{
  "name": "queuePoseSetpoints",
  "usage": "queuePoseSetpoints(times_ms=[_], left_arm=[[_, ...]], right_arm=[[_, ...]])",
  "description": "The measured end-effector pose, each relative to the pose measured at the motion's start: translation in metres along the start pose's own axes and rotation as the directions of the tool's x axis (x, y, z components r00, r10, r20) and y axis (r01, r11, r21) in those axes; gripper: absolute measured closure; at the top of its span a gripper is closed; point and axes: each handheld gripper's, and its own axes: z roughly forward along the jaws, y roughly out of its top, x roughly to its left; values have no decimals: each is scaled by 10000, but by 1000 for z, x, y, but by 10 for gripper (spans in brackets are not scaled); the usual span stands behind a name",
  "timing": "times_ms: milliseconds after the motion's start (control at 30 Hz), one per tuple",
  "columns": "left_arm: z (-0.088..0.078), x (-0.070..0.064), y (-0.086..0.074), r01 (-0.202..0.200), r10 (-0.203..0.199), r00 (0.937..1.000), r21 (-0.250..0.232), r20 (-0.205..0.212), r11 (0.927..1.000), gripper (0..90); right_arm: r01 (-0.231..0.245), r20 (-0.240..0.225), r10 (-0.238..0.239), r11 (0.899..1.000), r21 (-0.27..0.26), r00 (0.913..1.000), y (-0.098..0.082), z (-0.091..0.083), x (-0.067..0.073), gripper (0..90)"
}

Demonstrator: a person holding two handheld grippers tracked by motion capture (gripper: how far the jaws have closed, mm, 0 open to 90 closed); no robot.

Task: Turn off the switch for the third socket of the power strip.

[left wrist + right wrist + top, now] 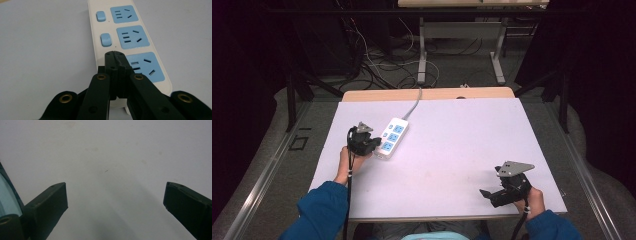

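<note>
The left gripper (115, 53) — jaws clenched on nothing — pressed its tip at the power strip's (393, 136) nearest switch, likely mid-toggle; two switches (101, 16) beyond seemed untouched. The right gripper (488, 194) rested released — well apart.

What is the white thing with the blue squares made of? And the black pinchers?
The power strip looks like smooth, slightly glossy white plastic, with matte blue plastic socket faces and buttons. The left gripper looks like hard matte black plastic, possibly printed, with brass-coloured metal rings at its joints.
</note>
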Motion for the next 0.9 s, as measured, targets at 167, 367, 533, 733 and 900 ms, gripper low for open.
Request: queuePoseSetpoints(times_ms=[167,367,533,733,900], left_arm=[[1,-1,0,-61,60,9999,-104,-87,9999,900],[1,-1,0,-97,95,9998,-128,-157,9999,900],[0,-1,0,-125,125,9999,-55,-79,9999,900],[0,-1,0,-153,153,9999,13,-78,9999,900],[1,-1,0,-150,149,9999,-58,-83,9999,900]], right_arm=[[35,3,-35,10000,-32,10000,0,0,0,47],[17,77,-16,9999,-138,10000,0,1,0,47],[34,70,-33,9999,-157,10000,0,1,0,47],[-29,10,29,9999,-134,10000,0,0,0,47],[22,-3,-22,10000,-10,10000,0,0,0,47]])
